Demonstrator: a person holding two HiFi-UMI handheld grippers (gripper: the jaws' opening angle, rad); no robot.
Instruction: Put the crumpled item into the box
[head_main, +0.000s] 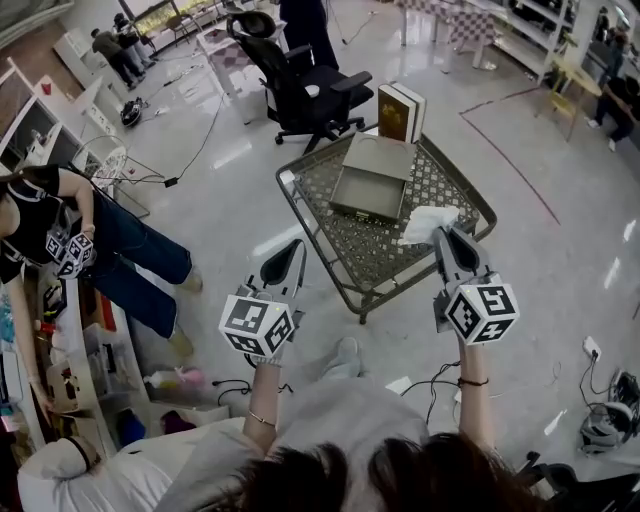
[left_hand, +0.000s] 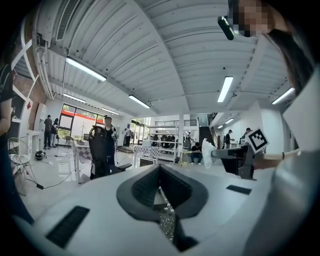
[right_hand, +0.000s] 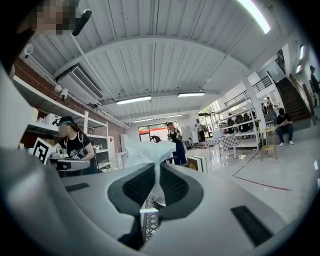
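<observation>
A crumpled white paper (head_main: 426, 222) hangs over the near right part of the mesh table (head_main: 455, 190), with my right gripper (head_main: 445, 237) shut on it. In the right gripper view the paper (right_hand: 149, 150) sticks up from between the pads of the right gripper (right_hand: 154, 169). An open grey box (head_main: 372, 178) lies on the middle of the table, beyond and left of the paper. My left gripper (head_main: 287, 262) is held off the table's near left edge, jaws together and nothing in them. The left gripper view shows the left gripper (left_hand: 160, 171) and, to its right, the paper (left_hand: 206, 153).
A brown box-like pack (head_main: 401, 112) stands at the table's far edge. A black office chair (head_main: 300, 85) is behind the table. A person (head_main: 70, 235) stands by shelves at the left. Cables (head_main: 200, 140) run over the glossy floor.
</observation>
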